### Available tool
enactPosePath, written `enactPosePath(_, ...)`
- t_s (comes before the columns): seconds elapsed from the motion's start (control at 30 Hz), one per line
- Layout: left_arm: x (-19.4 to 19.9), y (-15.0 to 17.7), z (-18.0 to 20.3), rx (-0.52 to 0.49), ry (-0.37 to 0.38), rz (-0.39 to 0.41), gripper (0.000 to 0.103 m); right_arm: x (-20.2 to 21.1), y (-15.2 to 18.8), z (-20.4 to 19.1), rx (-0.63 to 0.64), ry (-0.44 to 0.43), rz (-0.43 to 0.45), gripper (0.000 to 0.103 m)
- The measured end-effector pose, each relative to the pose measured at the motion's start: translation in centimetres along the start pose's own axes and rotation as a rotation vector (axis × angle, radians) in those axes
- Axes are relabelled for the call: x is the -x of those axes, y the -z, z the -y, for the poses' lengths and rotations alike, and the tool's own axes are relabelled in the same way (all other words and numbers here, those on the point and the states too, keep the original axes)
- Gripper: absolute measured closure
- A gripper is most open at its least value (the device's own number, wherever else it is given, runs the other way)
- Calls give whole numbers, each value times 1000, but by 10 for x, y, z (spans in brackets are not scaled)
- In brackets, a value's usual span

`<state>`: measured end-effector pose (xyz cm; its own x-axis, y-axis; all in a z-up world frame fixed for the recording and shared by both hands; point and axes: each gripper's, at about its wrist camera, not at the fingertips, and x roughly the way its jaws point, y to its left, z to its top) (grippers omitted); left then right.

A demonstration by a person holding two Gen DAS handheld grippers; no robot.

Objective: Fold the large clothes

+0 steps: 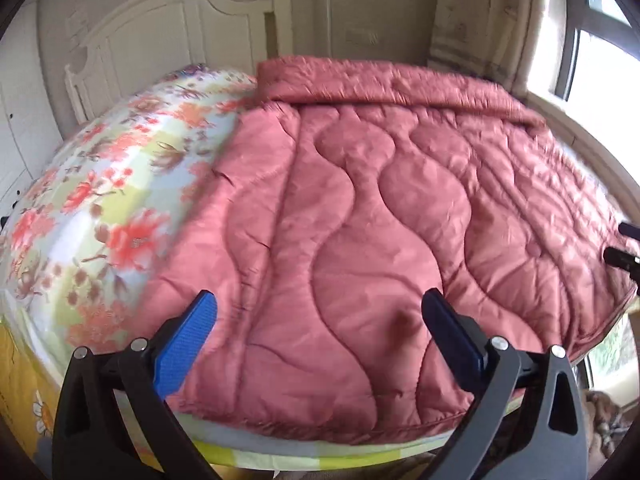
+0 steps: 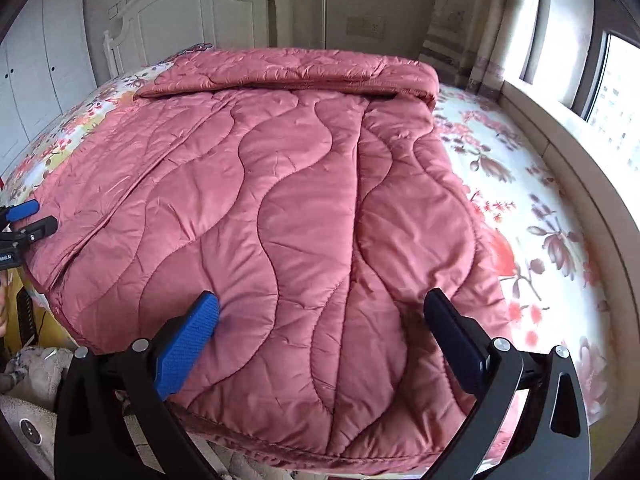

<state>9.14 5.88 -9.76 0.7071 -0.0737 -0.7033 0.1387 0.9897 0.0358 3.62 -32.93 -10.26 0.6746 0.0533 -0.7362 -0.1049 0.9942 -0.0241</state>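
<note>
Right wrist view, pink quilted coat [image 2: 280, 208], no legible writing

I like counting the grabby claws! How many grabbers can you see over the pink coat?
2. The left gripper hovers open over the near left part of the pink quilted coat; the right gripper hovers open over its near right part.

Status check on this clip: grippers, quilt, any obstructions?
Left gripper open, right gripper open, both empty above the near edge. Pink quilt flat on floral bed sheet, far end folded over. Nothing in the way.
</note>
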Motion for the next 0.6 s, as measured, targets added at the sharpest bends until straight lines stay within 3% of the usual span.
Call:
enactPosePath(0.1, 16, -5, -23, 46, -41, 57, 2, 19, 2, 15, -24, 40, 44, 4)
enactPosePath(0.2, 12, -3, -54, 125, -78, 31, 2, 28, 10, 38, -87, 100, 41, 4)
enactPosePath(0.37, -3, 15, -94, 289, -15, -48, 3, 24, 29, 69, -200, 106, -12, 4)
enactPosePath(0.5, -6, 23, -85, 266, -2, -49, 6, 13, 35, 71, -242, 56, -45, 5)
enactPosePath(0.6, -7, 23, -70, 225, 46, -45, 18, 13, 33, 62, -247, -3, -29, 21)
